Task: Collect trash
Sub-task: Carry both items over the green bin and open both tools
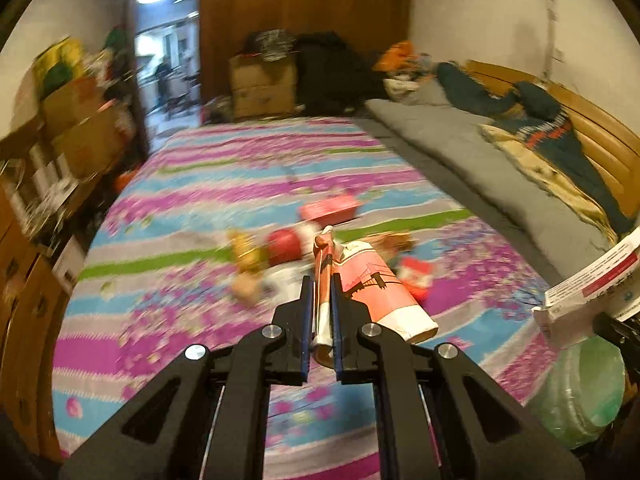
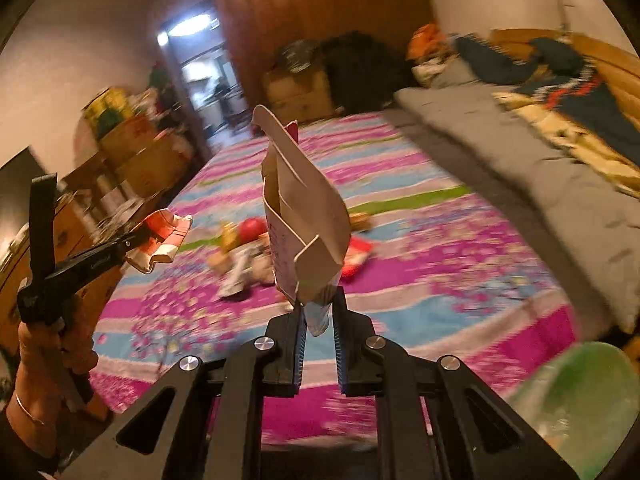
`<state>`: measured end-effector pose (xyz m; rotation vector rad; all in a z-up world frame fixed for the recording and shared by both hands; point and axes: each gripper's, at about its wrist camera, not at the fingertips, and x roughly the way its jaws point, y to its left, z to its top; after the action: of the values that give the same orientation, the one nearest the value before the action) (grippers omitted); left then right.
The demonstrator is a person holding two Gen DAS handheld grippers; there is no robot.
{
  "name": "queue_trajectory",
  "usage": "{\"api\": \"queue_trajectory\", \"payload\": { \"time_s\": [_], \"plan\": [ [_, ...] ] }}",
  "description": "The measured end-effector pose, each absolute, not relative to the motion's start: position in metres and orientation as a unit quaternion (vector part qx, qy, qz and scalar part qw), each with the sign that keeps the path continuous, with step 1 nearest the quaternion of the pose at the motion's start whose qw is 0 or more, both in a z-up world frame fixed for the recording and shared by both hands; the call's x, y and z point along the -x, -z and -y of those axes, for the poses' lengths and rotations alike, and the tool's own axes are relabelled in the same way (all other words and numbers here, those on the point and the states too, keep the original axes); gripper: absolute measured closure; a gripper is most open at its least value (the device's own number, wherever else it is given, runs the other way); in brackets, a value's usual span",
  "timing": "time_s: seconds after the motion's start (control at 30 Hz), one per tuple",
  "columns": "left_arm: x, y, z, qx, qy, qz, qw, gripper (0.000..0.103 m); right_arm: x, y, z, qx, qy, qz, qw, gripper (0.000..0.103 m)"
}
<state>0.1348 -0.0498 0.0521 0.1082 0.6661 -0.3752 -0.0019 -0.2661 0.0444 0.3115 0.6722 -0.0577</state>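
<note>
Pink crumpled paper cup (image 1: 360, 280) is pinched in the closed left claw (image 1: 322, 292), held above a striped bed (image 1: 200, 184) strewn with trash (image 1: 280, 246). Right wrist view: the right claw (image 2: 320, 308) grips an opened carton (image 2: 300, 204), above the same bed.

Bedspread (image 1: 224, 184) striped magenta, sky blue, grey and green with floral speckle, pink-and-white paper cup (image 1: 376, 288) at 6 o'clock, plain brown flattened carton (image 2: 304, 216), grey mattress pad (image 1: 460, 148) at 2 o'clock, translucent green bag (image 1: 580, 384) at 4 o'clock
</note>
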Motion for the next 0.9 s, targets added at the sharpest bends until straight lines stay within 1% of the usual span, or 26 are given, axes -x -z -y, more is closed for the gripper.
{"api": "queue_trajectory", "payload": {
  "time_s": [0.17, 0.43, 0.7, 0.9],
  "plan": [
    [-0.121, -0.066, 0.136, -0.091, 0.25, -0.31, 0.913, 0.096, 0.054, -0.057, 0.33, -0.161, 0.111, -0.307, 0.932, 0.089],
    [-0.077, -0.071, 0.265, -0.143, 0.356, -0.294, 0.876, 0.096, 0.13, -0.055, 0.414, -0.191, 0.219, -0.3, 0.909, 0.089],
    [-0.029, -0.051, 0.364, -0.201, 0.439, -0.3, 0.823, 0.096, 0.182, -0.044, 0.466, -0.166, 0.309, -0.347, 0.87, 0.089],
    [0.005, -0.033, 0.409, -0.235, 0.481, -0.307, 0.787, 0.096, 0.211, -0.025, 0.489, -0.176, 0.348, -0.388, 0.835, 0.089]
  ]
}}
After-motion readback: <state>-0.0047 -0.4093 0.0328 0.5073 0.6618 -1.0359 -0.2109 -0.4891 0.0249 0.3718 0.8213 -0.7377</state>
